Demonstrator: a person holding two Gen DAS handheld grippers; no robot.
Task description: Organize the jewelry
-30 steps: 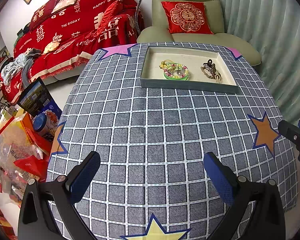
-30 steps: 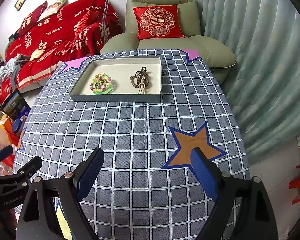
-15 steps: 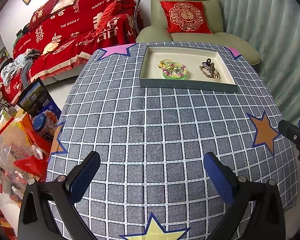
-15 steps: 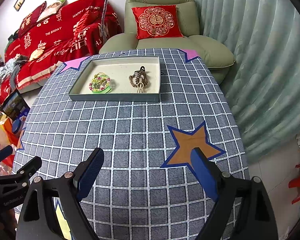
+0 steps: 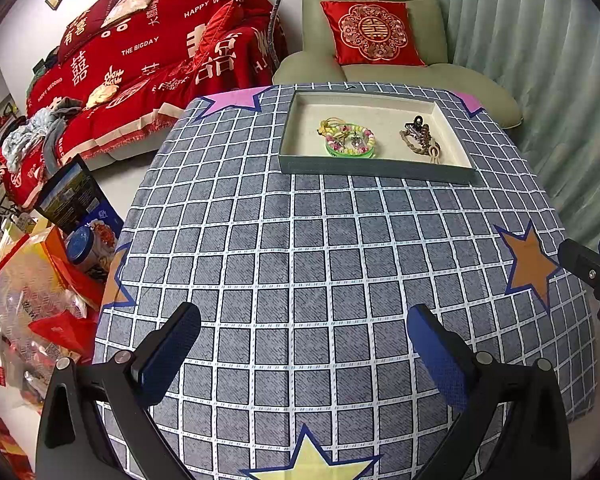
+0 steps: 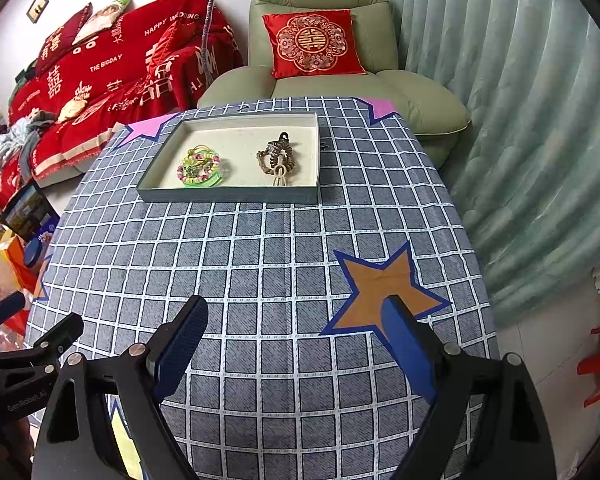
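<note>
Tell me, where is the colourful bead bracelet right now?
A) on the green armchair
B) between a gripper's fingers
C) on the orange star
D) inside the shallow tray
D: the colourful bead bracelet lies on the floor of the tray, left of the brown bead bracelet, with both grippers open and far from it.

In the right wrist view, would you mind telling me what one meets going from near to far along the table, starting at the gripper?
Right gripper with open jaws → orange star on the checked tablecloth → grey tray holding the bead bracelets → green armchair with its red cushion.
</note>
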